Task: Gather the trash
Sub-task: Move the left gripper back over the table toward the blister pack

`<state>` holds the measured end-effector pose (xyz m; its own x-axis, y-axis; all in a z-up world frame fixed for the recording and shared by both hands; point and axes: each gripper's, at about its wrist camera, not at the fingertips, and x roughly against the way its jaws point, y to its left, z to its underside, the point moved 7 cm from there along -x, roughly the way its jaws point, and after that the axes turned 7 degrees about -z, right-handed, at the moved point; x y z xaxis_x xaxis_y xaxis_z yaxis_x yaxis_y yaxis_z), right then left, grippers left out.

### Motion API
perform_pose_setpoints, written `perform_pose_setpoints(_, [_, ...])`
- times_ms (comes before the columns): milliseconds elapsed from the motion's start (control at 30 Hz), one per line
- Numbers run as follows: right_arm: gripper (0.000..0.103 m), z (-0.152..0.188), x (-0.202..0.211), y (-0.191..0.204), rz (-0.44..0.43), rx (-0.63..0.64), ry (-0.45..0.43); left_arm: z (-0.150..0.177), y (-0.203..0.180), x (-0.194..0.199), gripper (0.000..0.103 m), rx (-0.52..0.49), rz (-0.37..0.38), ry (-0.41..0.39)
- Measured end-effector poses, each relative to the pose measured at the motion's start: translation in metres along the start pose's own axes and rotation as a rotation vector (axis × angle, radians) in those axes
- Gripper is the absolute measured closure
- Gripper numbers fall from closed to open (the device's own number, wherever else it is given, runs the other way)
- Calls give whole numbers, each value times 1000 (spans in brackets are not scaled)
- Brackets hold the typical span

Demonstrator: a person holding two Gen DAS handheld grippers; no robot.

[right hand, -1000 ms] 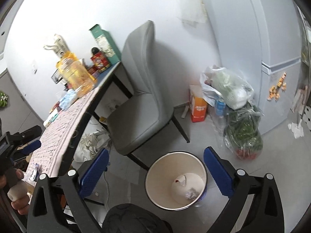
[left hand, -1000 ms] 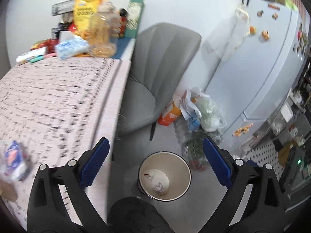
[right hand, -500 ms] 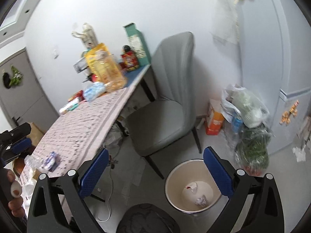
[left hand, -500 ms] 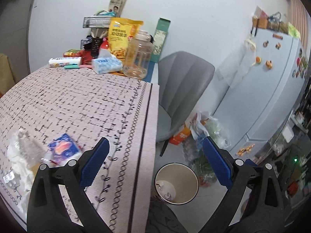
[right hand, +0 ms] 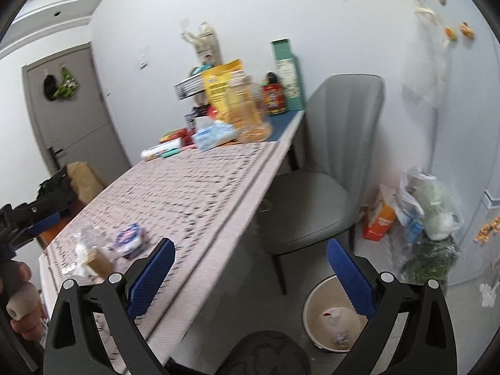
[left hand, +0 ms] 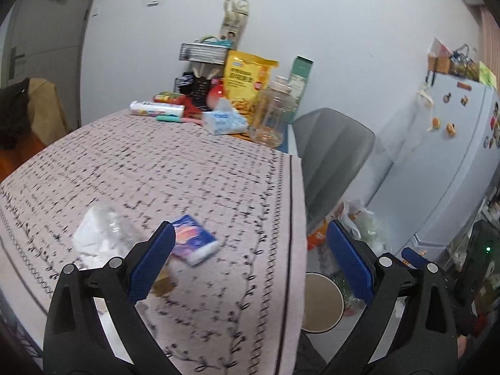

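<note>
A blue and white wrapper packet (left hand: 194,243) lies on the pink patterned tablecloth (left hand: 162,172), beside crumpled clear plastic (left hand: 103,234) and a small brown piece (left hand: 163,281). My left gripper (left hand: 250,261) is open and empty just above the table's near edge, its left finger close to the packet. The same trash shows in the right wrist view: packet (right hand: 129,238), plastic (right hand: 86,243), brown piece (right hand: 98,261). My right gripper (right hand: 250,273) is open and empty beside the table edge. The round bin (right hand: 332,315) stands on the floor and holds some trash; it also shows in the left wrist view (left hand: 320,301).
A grey chair (right hand: 325,193) stands at the table's far side. Snack bags, a clear jar (left hand: 272,115), a tissue pack (left hand: 223,122) and boxes crowd the table's back. Plastic bags (right hand: 428,215) and an orange carton (right hand: 379,218) sit by the fridge (left hand: 450,162).
Both grippers have lifted and swung left, away from the bin toward the table. The trash on the tablecloth is now closer in the left wrist view. Both stay open.
</note>
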<state>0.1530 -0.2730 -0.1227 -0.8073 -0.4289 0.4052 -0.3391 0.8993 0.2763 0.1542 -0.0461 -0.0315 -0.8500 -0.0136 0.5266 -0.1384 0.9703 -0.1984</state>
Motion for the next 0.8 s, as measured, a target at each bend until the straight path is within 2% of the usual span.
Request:
perform_pose_setpoints(367, [7, 1, -28, 77, -117, 74, 59, 5, 77, 28, 6, 94, -51, -21])
perform_pose_setpoints(800, [7, 20, -56, 153, -234, 167, 138, 23, 153, 43, 6, 193, -118, -14])
